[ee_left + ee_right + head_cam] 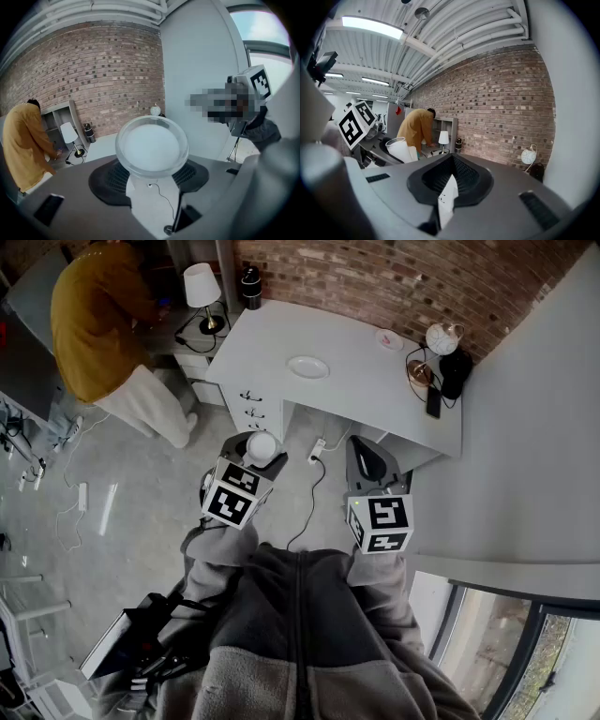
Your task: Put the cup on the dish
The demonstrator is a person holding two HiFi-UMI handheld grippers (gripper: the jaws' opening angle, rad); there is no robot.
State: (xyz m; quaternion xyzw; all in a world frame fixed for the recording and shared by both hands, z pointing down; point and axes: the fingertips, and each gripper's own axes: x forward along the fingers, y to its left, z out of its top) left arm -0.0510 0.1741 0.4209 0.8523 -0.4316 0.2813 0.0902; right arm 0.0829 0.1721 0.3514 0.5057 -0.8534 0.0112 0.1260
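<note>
left gripper pads pinching 1 cup, held above floor | right gripper fingers pressed together, empty | 1 white dish on desk, well apart from cup | 1 person beyond

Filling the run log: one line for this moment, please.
left gripper: holds cup | right gripper: shut, empty | dish: bare, on desk ahead | cup: not yet on dish
</note>
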